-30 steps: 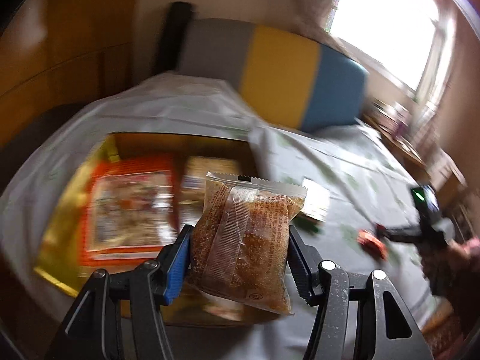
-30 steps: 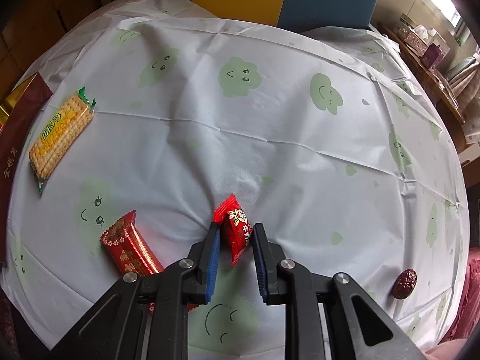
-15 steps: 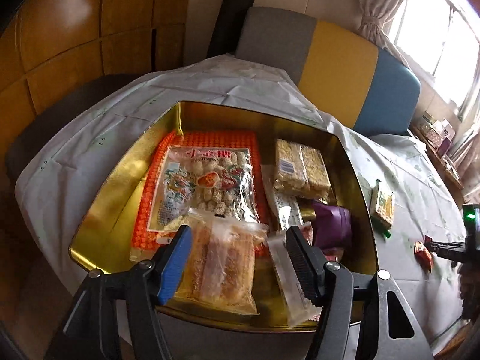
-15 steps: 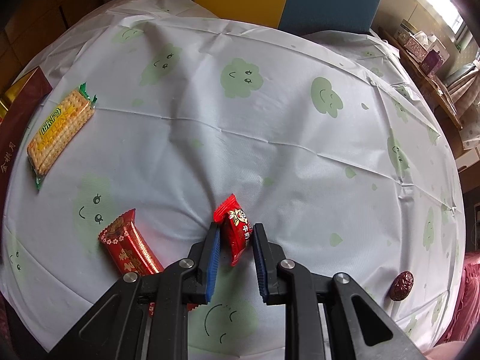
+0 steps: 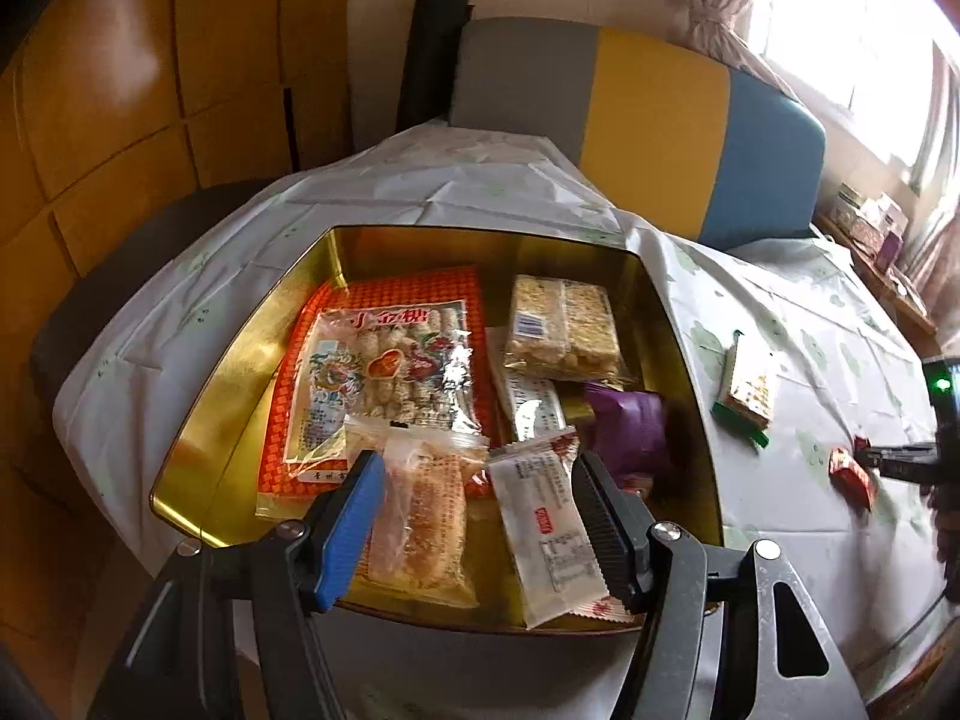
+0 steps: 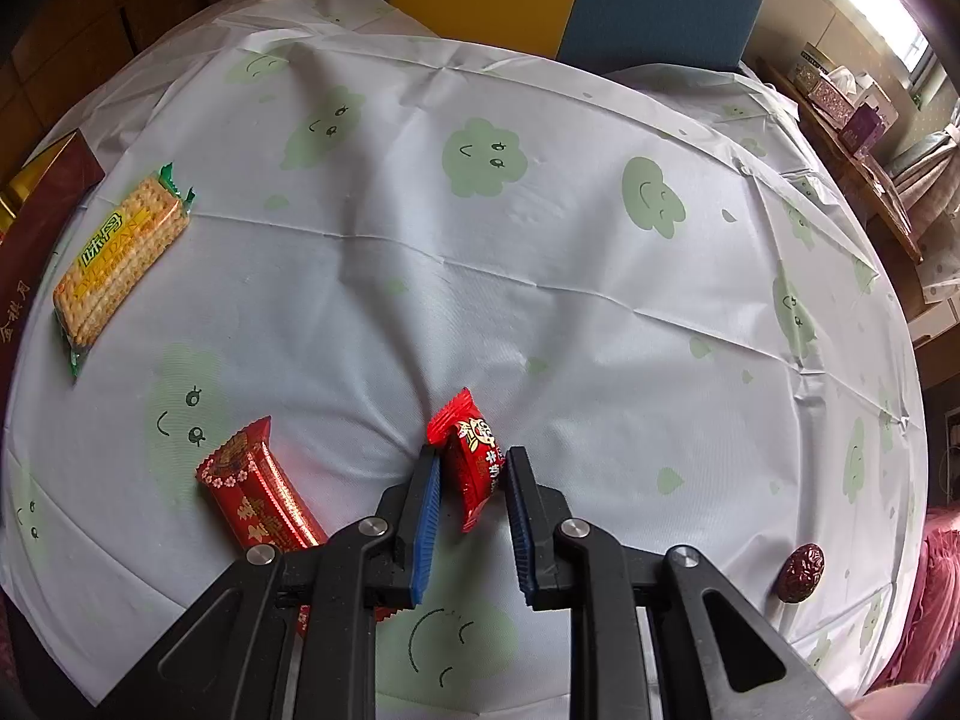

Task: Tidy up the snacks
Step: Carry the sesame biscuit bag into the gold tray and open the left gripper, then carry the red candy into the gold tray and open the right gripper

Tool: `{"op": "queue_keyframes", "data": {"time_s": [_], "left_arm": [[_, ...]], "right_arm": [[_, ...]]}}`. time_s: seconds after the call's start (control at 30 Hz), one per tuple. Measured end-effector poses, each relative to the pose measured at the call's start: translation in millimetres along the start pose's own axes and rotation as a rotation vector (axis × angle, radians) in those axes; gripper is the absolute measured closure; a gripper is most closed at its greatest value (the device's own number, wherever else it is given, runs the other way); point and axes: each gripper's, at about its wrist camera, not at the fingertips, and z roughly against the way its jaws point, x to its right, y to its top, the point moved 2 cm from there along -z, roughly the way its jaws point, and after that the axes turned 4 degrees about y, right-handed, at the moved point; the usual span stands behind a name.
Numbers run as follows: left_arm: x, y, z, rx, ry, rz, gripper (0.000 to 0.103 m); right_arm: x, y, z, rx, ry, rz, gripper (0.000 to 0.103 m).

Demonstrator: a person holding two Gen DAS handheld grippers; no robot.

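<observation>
The brown pack (image 5: 420,516) I held w/ L gripper (image 5: 474,516) now lies in the tin (image 5: 198,420), jaws open. R gripper (image 6: 471,480) stays clamped on red candy (image 6: 474,462).

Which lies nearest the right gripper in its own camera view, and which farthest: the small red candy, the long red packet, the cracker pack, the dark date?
1. Small red candy, between the right gripper's jaws.
2. Long red packet, just left.
3. Dark date, lower right.
4. Cracker pack, far upper left.
</observation>
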Motion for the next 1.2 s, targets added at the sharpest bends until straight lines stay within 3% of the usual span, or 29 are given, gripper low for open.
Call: {"op": "queue_keyframes", "data": {"time_s": [1.0, 1.2], "left_arm": [[-10.5, -8.5, 11.4, 0.01, -0.03, 0.026, 0.038], [-18.0, -8.2, 9.1, 0.008, -0.026, 0.053, 0.038]], "right_arm": [[9.2, 7.2, 2.7, -0.006, -0.043, -0.068, 0.083], [11.4, 10.3, 16.4, 0.05, -0.037, -0.134, 0.083]]}}
